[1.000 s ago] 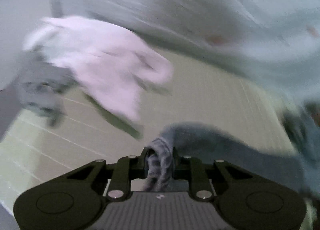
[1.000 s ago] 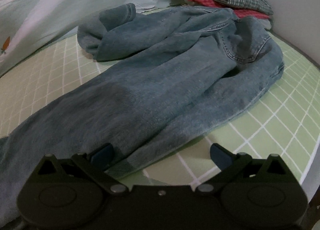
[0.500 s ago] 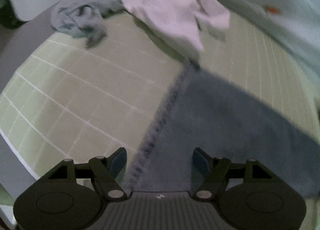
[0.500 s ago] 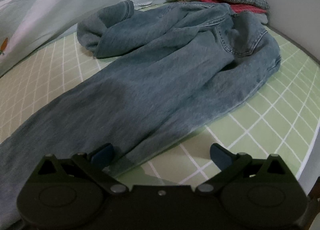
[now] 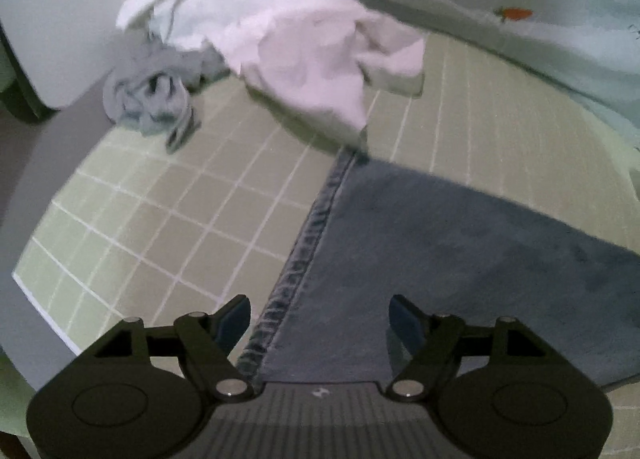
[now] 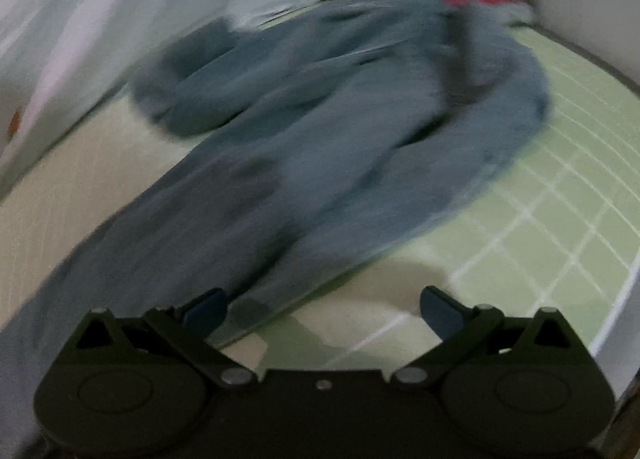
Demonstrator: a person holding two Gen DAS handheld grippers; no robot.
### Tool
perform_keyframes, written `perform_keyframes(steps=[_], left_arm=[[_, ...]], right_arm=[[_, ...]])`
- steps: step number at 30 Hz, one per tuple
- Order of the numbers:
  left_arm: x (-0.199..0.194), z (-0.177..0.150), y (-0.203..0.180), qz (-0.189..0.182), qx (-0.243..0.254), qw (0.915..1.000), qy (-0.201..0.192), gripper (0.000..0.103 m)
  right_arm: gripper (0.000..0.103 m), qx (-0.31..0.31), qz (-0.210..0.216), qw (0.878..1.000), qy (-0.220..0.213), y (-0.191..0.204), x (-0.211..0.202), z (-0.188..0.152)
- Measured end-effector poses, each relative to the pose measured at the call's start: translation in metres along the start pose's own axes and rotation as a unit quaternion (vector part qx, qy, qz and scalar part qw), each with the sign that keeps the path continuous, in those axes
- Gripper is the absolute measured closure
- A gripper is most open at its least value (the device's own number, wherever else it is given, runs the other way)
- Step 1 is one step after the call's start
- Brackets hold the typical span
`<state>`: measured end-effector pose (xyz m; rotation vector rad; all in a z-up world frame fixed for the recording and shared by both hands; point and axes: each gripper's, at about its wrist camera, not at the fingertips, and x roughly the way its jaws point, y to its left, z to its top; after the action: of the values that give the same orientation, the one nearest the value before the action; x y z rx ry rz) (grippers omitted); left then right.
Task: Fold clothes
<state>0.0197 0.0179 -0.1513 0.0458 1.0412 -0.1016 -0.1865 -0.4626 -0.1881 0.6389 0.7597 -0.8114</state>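
left gripper (image 5: 320,317) sitting wide open, jeans (image 5: 440,243) hem lying between its fingers; right gripper (image 6: 322,309) also spread open, gripping nothing, jeans stretching ahead-left on green grid mat (image 6: 560,195); view blurred

The left gripper (image 5: 320,319) is hovering spread wide over the hem of the jeans (image 5: 460,259); beyond that hem, a pink garment (image 5: 304,55) is lying crumpled on the green checked sheet (image 5: 160,219).

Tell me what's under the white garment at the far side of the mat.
The white garment lies over a crumpled grey garment at its left and over the green checked mat. Its lower tip reaches the jeans hem. Anything deeper beneath is covered.
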Motion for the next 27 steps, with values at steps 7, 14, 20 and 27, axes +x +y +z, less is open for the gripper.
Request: perform_keyframes(steps=[7,14,20,27], left_arm=[[-0.038,-0.018,-0.047,0.002,-0.03,0.9991,-0.028,0.023],[-0.081,-0.049,-0.141,-0.016,-0.038,0.9979,-0.049,0.016],[-0.112,-0.072,-0.211,-0.017,-0.031,0.9977,-0.058,0.016],[-0.118,-0.083,-0.271,-0.013,-0.01,0.9991,-0.039,0.016]], right_arm=[[0.0,0.172,0.045,0.983,-0.035,-0.116,0.008,0.051],[0.0,0.358,0.145,0.92,-0.069,-0.233,0.036,0.1],[0.0,0.323,0.183,0.927,-0.047,-0.25,0.083,0.168],[0.088,0.183,0.118,0.976,-0.006,-0.233,0.111,0.219]])
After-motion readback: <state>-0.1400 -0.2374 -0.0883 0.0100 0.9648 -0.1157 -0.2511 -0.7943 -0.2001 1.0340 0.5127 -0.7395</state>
